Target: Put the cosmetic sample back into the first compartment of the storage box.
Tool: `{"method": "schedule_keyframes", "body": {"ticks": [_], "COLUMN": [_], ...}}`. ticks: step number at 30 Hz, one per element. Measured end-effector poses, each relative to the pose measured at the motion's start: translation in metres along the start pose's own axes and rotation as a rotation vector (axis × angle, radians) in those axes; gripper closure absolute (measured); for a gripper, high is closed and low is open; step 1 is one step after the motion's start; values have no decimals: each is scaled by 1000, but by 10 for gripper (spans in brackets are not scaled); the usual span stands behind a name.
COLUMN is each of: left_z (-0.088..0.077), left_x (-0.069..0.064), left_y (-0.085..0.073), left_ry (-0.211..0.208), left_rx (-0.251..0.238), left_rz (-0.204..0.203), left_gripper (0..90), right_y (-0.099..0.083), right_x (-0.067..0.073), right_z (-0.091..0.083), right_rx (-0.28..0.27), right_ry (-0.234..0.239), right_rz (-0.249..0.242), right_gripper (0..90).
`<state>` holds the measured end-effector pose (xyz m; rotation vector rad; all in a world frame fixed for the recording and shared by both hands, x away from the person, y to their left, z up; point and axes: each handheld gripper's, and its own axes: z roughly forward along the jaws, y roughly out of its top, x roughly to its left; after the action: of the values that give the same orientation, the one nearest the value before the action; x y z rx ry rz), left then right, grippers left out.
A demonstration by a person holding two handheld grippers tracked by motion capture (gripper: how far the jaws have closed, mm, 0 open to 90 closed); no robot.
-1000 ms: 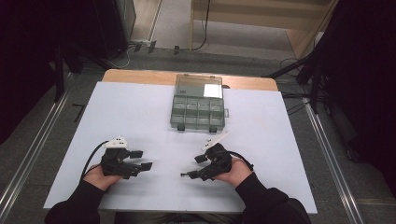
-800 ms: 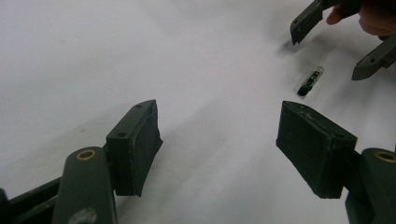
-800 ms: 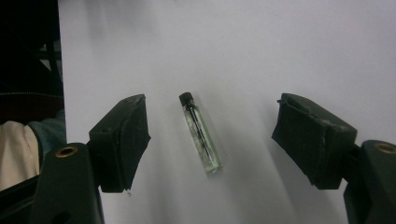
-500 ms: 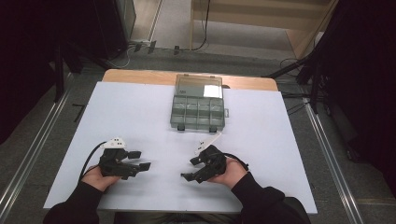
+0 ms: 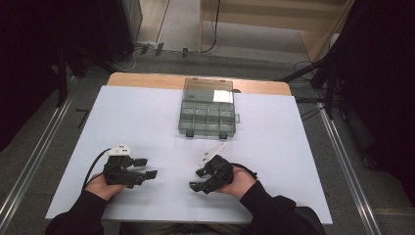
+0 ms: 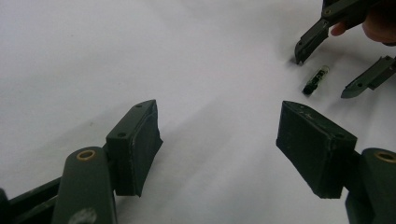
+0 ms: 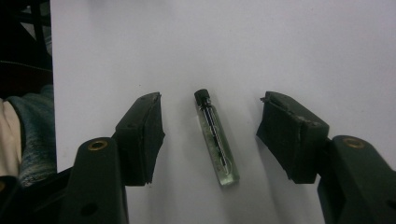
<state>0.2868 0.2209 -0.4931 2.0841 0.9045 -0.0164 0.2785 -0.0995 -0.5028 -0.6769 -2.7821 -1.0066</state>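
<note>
A small glass vial (image 7: 215, 140) with a black cap lies flat on the white table sheet (image 5: 147, 117). My right gripper (image 7: 212, 125) is open, one jaw on each side of the vial and neither touching it. From the left gripper view the vial (image 6: 315, 80) lies between the right gripper's (image 6: 322, 74) two jaw tips. My left gripper (image 6: 219, 140) is open over bare sheet, with nothing between its jaws. In the high view the left gripper (image 5: 148, 167) rests near the front left and the right gripper (image 5: 194, 179) near the front middle, tips facing each other.
A clear plastic compartment box (image 5: 208, 117) with its lid open stands at the back middle of the table. The wooden table edge (image 5: 147, 81) runs behind the sheet. Metal rails (image 5: 29, 166) flank the table on both sides.
My right gripper has shifted left and nearer the table's front, so its open jaws now straddle the vial. The left gripper has barely moved.
</note>
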Motion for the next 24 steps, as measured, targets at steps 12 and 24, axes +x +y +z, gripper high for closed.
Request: {"method": "schedule_keyframes", "body": {"ticks": [12, 24], "left_z": [0, 2], "left_x": [0, 1], "left_y": [0, 0], "left_ry": [4, 1], "left_rx": [4, 6], "left_rz": [3, 3], "left_gripper": [295, 295], "right_y": [2, 2], "right_x": [9, 11], "right_z": [3, 3], "right_rx": [27, 36], "right_ry": [-55, -94], "right_rz": [-52, -107], "right_gripper": [591, 807]}}
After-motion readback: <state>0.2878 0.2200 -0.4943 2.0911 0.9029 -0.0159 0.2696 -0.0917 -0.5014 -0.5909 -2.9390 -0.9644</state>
